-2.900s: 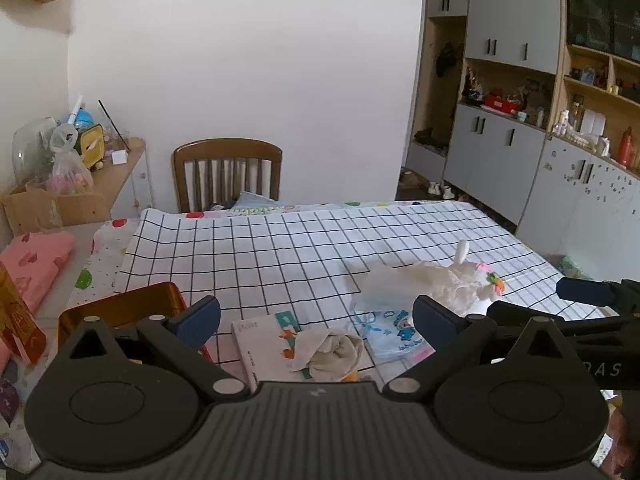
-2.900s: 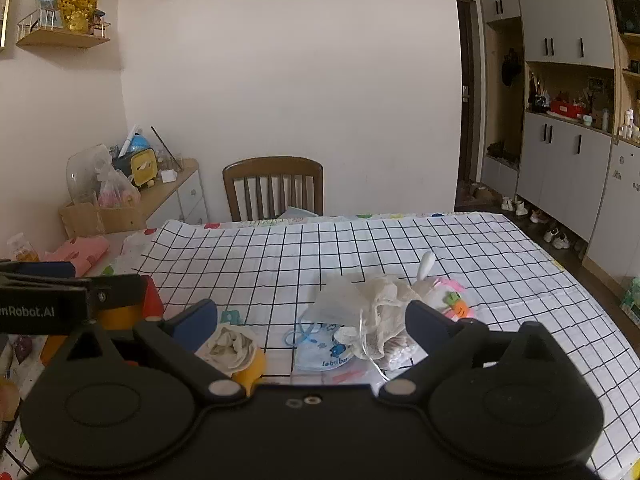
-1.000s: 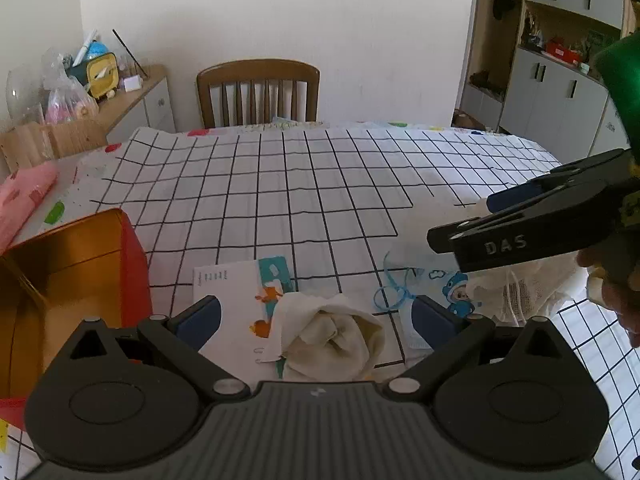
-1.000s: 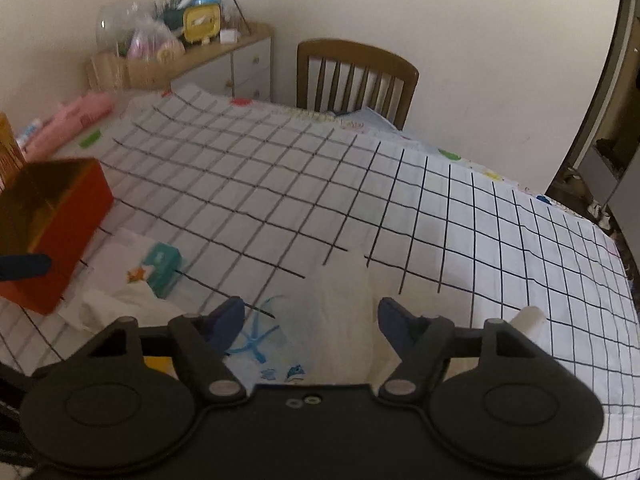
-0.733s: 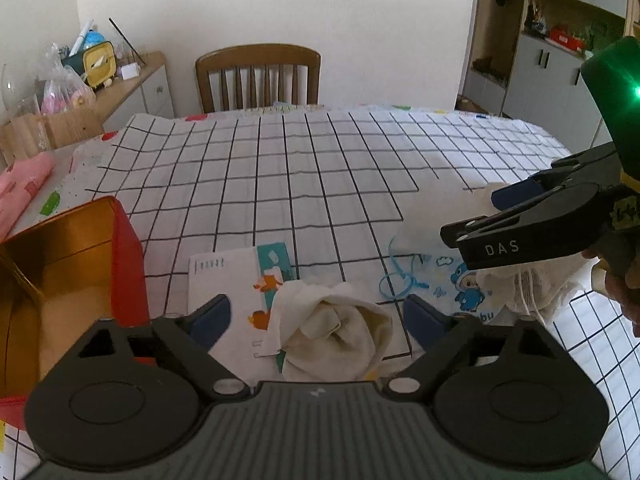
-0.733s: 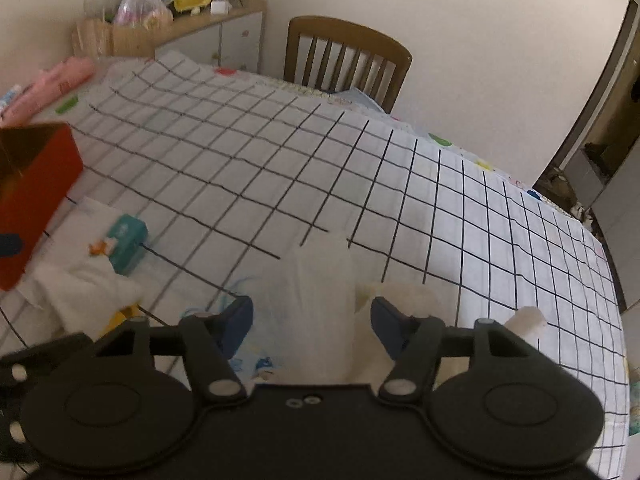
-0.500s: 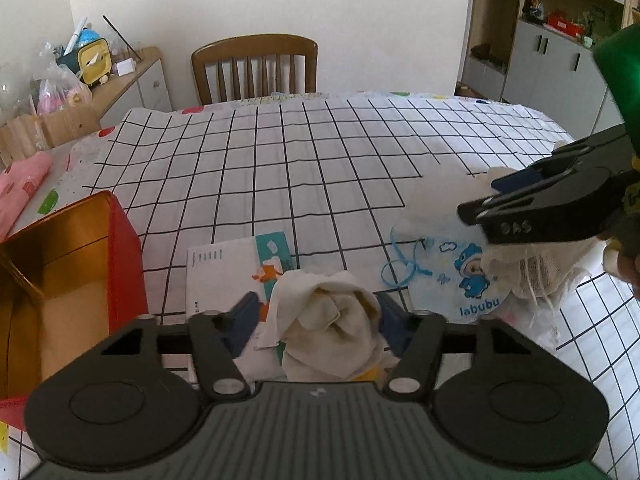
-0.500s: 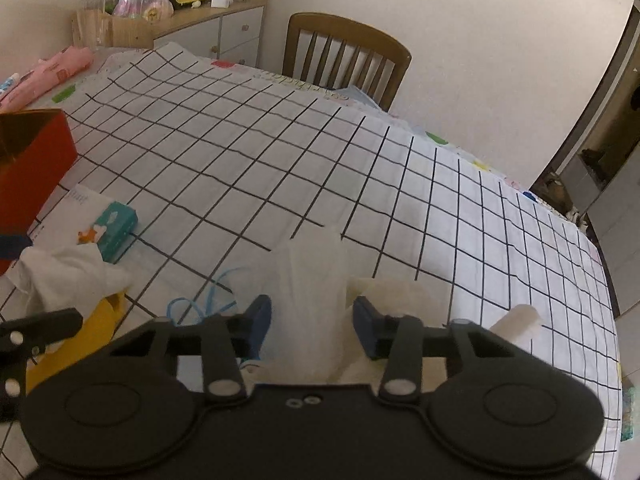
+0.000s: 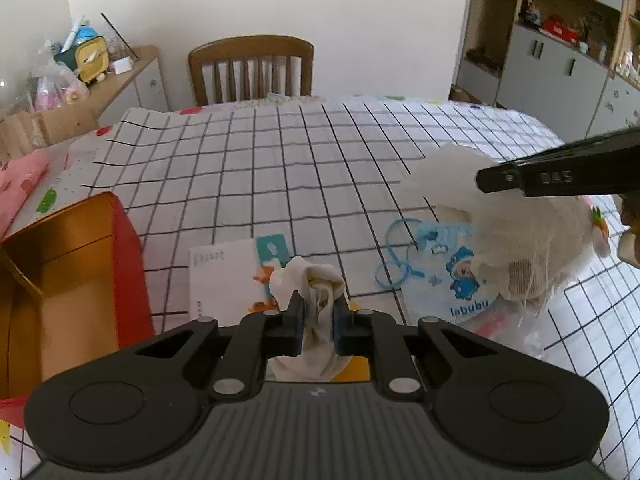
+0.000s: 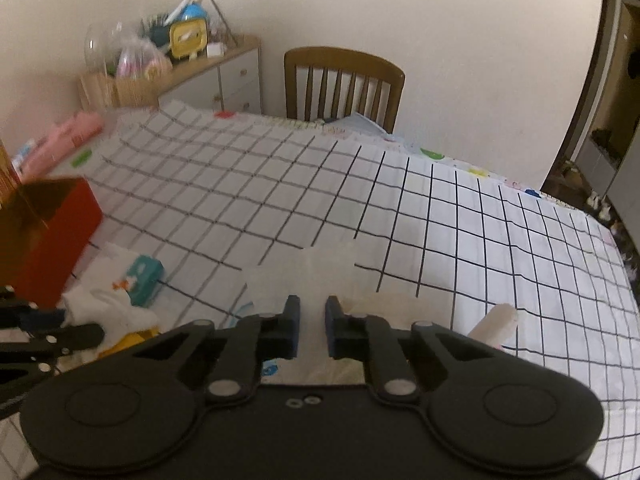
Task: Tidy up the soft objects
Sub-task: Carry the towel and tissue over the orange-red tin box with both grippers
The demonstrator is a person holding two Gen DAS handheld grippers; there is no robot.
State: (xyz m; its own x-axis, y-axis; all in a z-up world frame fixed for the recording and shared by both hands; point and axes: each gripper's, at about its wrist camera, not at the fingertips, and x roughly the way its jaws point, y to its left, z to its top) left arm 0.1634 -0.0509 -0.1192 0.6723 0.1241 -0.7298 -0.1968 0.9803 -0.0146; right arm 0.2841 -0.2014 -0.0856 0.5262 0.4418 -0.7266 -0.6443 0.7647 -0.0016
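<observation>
A crumpled cream cloth lies near the table's front edge, partly on a yellow item. My left gripper is shut on it, with the fabric bunched between the pads. To the right sits a white translucent bag holding something plush and netted. In the right wrist view the top of that bag stands up between the pads of my right gripper. Its jaws are closing and the pads pinch the film. The right gripper's fingers cross above the bag in the left wrist view.
An open red box with a gold inside stands at the left. A white tissue pack and a blue "labubu" pouch lie on the checked tablecloth. A wooden chair is at the far side and a cluttered sideboard at the far left.
Both grippers went from wide open to closed, the left on the cream cloth, the right on the bag's top. The right gripper shifted slightly; the bag's top is drawn upward.
</observation>
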